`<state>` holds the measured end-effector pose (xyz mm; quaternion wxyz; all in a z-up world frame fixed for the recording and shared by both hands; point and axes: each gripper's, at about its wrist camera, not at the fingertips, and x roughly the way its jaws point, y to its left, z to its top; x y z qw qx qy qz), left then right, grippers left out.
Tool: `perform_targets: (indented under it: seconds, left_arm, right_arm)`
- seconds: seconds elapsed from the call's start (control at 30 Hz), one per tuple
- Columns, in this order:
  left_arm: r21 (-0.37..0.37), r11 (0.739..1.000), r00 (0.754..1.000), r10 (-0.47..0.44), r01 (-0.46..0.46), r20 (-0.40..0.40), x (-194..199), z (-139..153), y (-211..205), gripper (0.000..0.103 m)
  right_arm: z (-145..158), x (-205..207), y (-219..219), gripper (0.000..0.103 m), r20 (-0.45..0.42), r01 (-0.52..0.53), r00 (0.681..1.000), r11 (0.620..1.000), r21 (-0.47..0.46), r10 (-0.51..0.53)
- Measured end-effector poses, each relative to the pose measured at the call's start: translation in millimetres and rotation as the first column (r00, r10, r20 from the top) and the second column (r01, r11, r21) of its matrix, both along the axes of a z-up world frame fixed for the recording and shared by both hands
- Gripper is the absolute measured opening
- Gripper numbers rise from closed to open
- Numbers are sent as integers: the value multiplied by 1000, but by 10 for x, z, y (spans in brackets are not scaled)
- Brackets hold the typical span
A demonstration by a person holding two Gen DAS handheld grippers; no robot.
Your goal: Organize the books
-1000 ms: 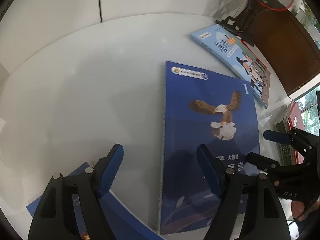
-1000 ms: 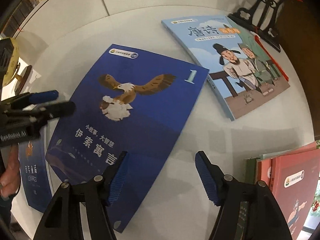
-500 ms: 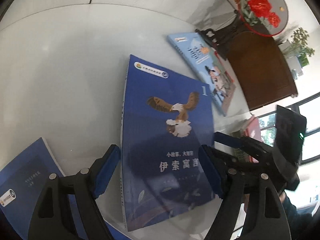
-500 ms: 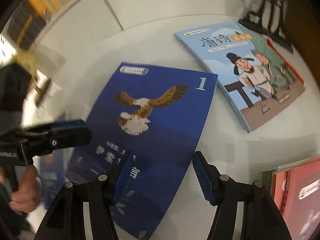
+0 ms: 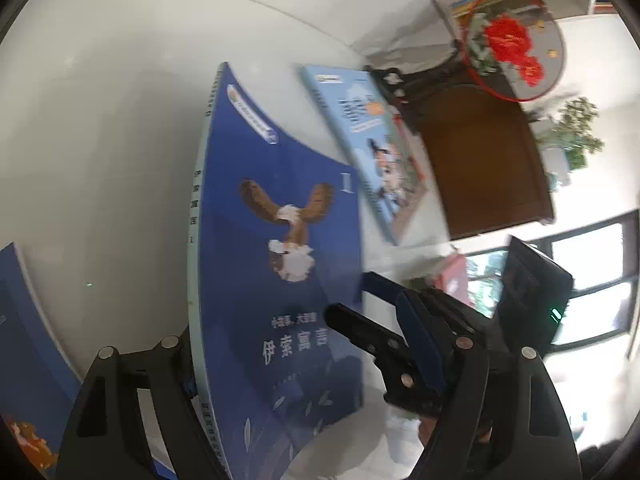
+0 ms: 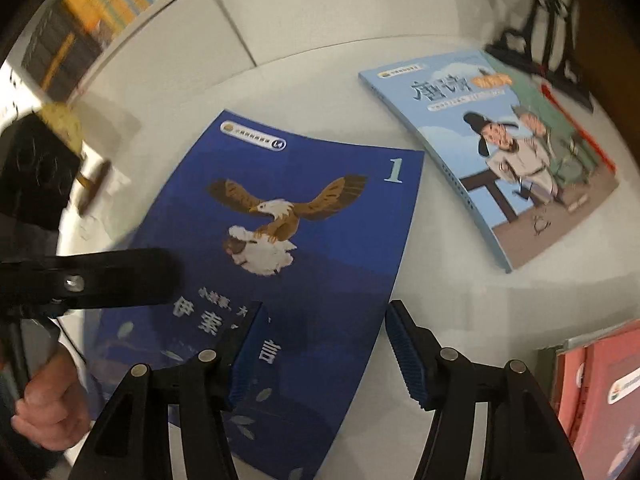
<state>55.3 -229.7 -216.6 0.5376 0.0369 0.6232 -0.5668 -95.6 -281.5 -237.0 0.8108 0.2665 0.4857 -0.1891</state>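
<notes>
A dark blue book with an eagle on its cover (image 5: 280, 280) (image 6: 288, 248) lies on the round white table (image 6: 320, 72), its spine side raised. My left gripper (image 5: 308, 356) is open, its left finger under the spine edge and its right finger over the cover. It shows at the left in the right wrist view (image 6: 120, 276). My right gripper (image 6: 320, 344) is open over the book's lower right edge, touching nothing that I can see. A light blue picture book (image 6: 492, 148) (image 5: 372, 148) lies flat farther back.
Another dark blue book (image 5: 24, 360) lies at the left. Red books (image 6: 600, 392) are stacked at the right table edge. A dark wooden stand with a round red-flower fan (image 5: 516, 44) stands behind the table. Bookshelves (image 6: 100, 4) line the wall.
My left gripper has slid onto the eagle book, and the book's spine side has come up off the table. My right gripper has stayed at the book's lower right edge.
</notes>
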Motion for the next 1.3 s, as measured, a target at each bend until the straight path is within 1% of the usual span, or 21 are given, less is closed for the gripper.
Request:
perform_targets:
  seconds: [0.03, 0.07, 0.1, 0.17, 0.27, 0.33, 0.4, 0.47, 0.5, 0.57, 0.7, 0.73, 0.83, 0.93, 0.97, 1.03, 1.1, 1.17, 1.3]
  left_arm:
    - [27, 999, 999, 23, -24, 27, 21, -14, -4, 60]
    - [52, 998, 998, 39, -42, 47, 42, -29, 1, 46]
    - [69, 997, 998, 43, -46, 50, 60, -48, 3, 37]
    - [98, 994, 997, 41, -47, 58, 63, -92, 1, 26]
    - [118, 992, 996, 37, -46, 77, 24, -111, 17, 20]
    - [125, 991, 996, 45, -54, 71, 17, -127, 12, 20]
    - [135, 989, 997, 52, -60, 65, 31, -133, 9, 18]
    - [155, 985, 997, 65, -71, 42, 47, -142, 4, 18]
    - [163, 984, 997, 69, -74, 35, 53, -136, -4, 17]
    - [176, 982, 997, 67, -73, 39, 43, -108, -24, 16]
    - [205, 975, 997, 73, -80, 39, 42, -91, -28, 16]
    - [208, 975, 997, 73, -80, 42, 42, -90, -24, 16]
    - [226, 970, 996, 84, -87, 20, 69, -110, -14, 16]
    - [247, 964, 995, 102, -99, -2, 91, -122, -16, 16]
    - [251, 963, 995, 102, -99, 2, 87, -112, -28, 16]
    - [256, 961, 995, 100, -99, 12, 78, -90, -36, 16]
    - [276, 956, 993, 113, -104, -19, 87, -120, -35, 16]
    - [292, 951, 991, 125, -105, -52, 94, -165, -30, 16]
    - [290, 952, 991, 123, -102, -55, 66, -176, -38, 16]
  right_arm:
    - [17, -81, -42, 61, 3, 0, 1000, 1000, 6, 0]
    - [16, -102, -58, 61, 6, 6, 1000, 1000, 16, -6]
    - [15, -132, -75, 61, 4, 13, 1000, 1000, 27, -13]
    - [25, -174, -88, 61, -15, 13, 1000, 999, 40, -13]
    - [50, -246, -15, 62, -38, 5, 999, 999, 47, -3]
    - [47, -297, 83, 63, -60, -9, 998, 998, 54, 12]
    - [44, -383, 176, 63, -80, -2, 997, 997, 78, 8]
    - [80, -475, 298, 63, -80, 5, 997, 996, 85, 2]
    - [112, -524, 379, 63, -82, 7, 997, 998, 69, -2]
    - [190, -622, 615, 64, -93, -1, 996, 1000, 8, 2]
    - [209, -693, 1069, 73, -114, -31, 993, 998, -61, 24]
    - [198, -729, 1116, 73, -120, -27, 993, 997, -75, 18]
    - [105, -725, 1160, 73, -122, 2, 993, 998, -57, -9]
    - [14, -711, 1105, 74, -120, 44, 992, 998, -40, -49]
    - [20, -709, 1086, 74, -105, 54, 993, 998, -40, -58]
    - [10, -702, 1039, 77, -87, 81, 993, 996, -27, -83]
    - [-4, -687, 1015, 81, -86, 93, 992, 994, -48, -97]
    - [-25, -663, 1001, 83, -106, 100, 988, 990, -101, -111]
    - [-66, -608, 1000, 86, -131, 118, 981, 977, -178, -142]
